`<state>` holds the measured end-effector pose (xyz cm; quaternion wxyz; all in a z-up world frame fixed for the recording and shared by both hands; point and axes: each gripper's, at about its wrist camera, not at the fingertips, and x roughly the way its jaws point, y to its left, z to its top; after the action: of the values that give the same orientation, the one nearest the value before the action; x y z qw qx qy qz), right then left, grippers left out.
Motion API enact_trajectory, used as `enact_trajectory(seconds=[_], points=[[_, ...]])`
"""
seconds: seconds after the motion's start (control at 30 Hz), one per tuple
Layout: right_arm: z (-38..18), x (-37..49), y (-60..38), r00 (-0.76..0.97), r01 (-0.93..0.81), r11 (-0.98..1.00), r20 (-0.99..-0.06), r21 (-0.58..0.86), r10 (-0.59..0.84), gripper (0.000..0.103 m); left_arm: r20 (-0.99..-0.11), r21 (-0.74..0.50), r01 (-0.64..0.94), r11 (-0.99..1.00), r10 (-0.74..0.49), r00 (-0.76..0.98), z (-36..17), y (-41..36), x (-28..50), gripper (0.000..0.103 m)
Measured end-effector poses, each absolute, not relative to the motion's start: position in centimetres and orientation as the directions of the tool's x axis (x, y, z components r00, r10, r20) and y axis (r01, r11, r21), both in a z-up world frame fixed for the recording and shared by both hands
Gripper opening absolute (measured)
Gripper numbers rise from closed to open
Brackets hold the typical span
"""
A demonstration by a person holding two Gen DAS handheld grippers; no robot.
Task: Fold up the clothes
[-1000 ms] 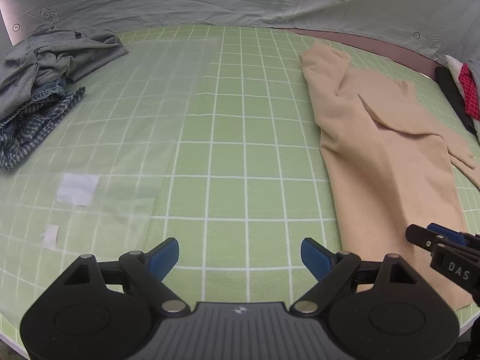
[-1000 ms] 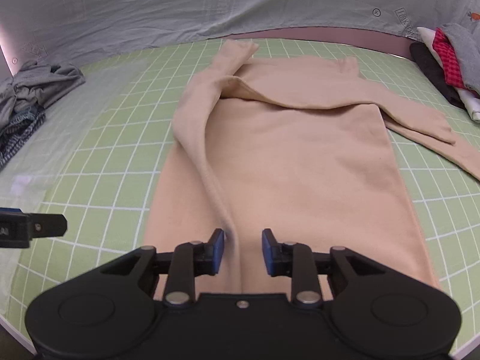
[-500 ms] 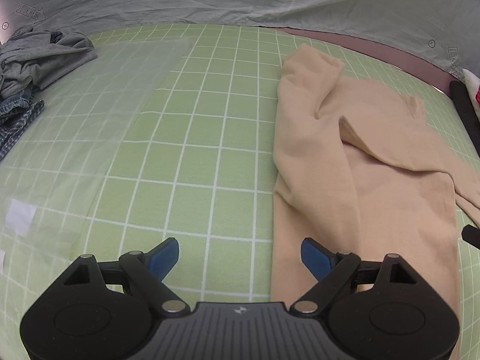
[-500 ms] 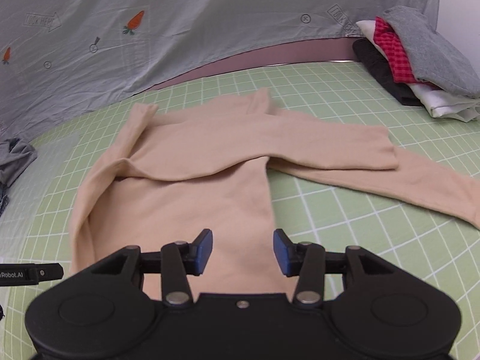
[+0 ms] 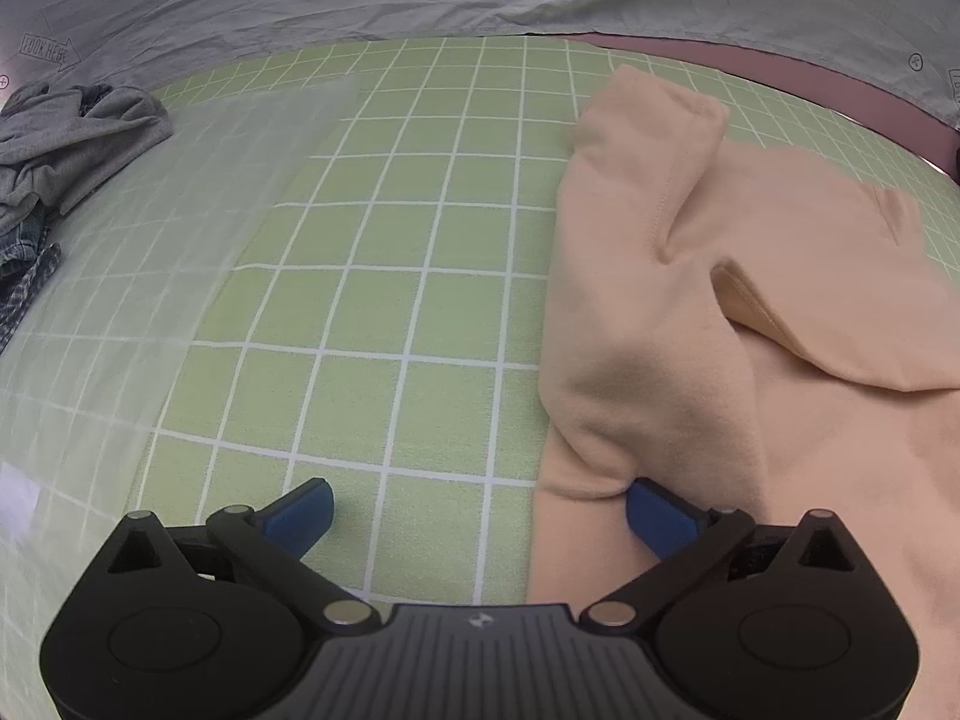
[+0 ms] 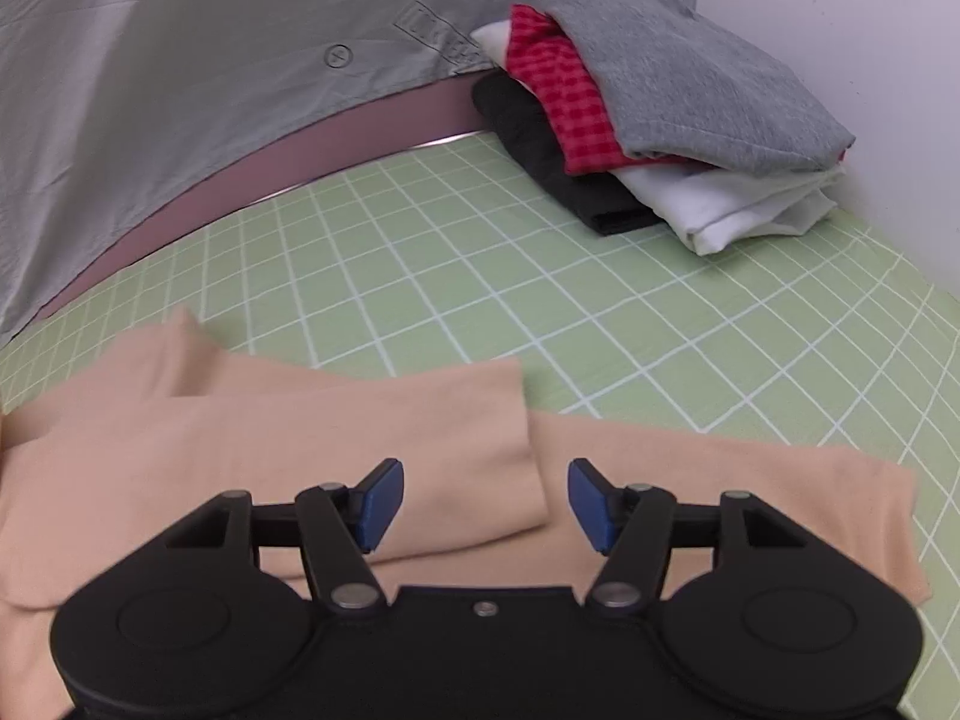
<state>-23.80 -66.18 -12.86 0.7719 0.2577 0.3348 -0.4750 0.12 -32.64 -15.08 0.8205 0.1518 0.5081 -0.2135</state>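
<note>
Both gaping, empty claws (image 5: pixel 477 507) (image 6: pixel 485 501) swung right; peach sweater (image 5: pixel 750 330) cropped by frame.

Table (image 5: pixel 420 312) covered by green mat with white grid lines. Translucent sheet (image 5: pixel 180 252) lies over mat at left. Grey wrinkled cloth backdrop (image 6: pixel 210 60) with small printed marks hangs along far side. Mauve band (image 6: pixel 300 150) under backdrop, thin metal edge at its base. Plain white wall (image 6: pixel 870 18) at far right. Light even, soft shadows.
</note>
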Motion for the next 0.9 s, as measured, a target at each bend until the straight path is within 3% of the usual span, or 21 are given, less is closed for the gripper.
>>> enact_trajectory(seconds=[0.27, 0.43, 0.5, 0.6, 0.67, 0.73, 0.9], points=[[-14.2, -23.5, -67.1, 0.317, 0.897, 0.438, -0.770, 0.054, -0.554, 0.061, -0.917, -0.026, 0.453, 0.891, -0.201, 0.344, -12.8, -31.8, 3.3, 0.102], [-14.1, -23.2, -67.4, 0.346, 0.884, 0.461, -0.769, 0.076, -0.538, 0.040, -0.888, -0.043, 0.425, 0.904, -0.229, 0.398, -11.0, -32.2, 7.3, 0.102], [-14.0, -23.2, -67.7, 0.348, 0.887, 0.455, -0.766, 0.083, -0.540, 0.022, -0.876, -0.036, 0.441, 0.897, -0.241, 0.418, -10.6, -33.3, 8.8, 0.101], [-13.9, -23.3, -68.0, 0.350, 0.891, 0.445, -0.763, 0.092, -0.544, 0.007, -0.855, -0.043, 0.488, 0.872, -0.285, 0.434, -10.3, -35.7, 10.7, 0.098], [-13.8, -23.3, -68.2, 0.351, 0.893, 0.438, -0.760, 0.098, -0.546, 0.006, -0.845, -0.065, 0.525, 0.848, -0.326, 0.423, -10.2, -37.7, 11.9, 0.094], [-13.8, -23.3, -68.4, 0.349, 0.896, 0.432, -0.760, 0.099, -0.549, 0.006, -0.838, -0.083, 0.570, 0.818, -0.367, 0.404, -10.0, -39.8, 12.6, 0.082], [-13.8, -23.1, -68.6, 0.329, 0.901, 0.426, -0.764, 0.079, -0.555, 0.006, -0.818, -0.063, 0.683, 0.727, -0.430, 0.382, -11.3, -45.1, 12.6, 0.082]])
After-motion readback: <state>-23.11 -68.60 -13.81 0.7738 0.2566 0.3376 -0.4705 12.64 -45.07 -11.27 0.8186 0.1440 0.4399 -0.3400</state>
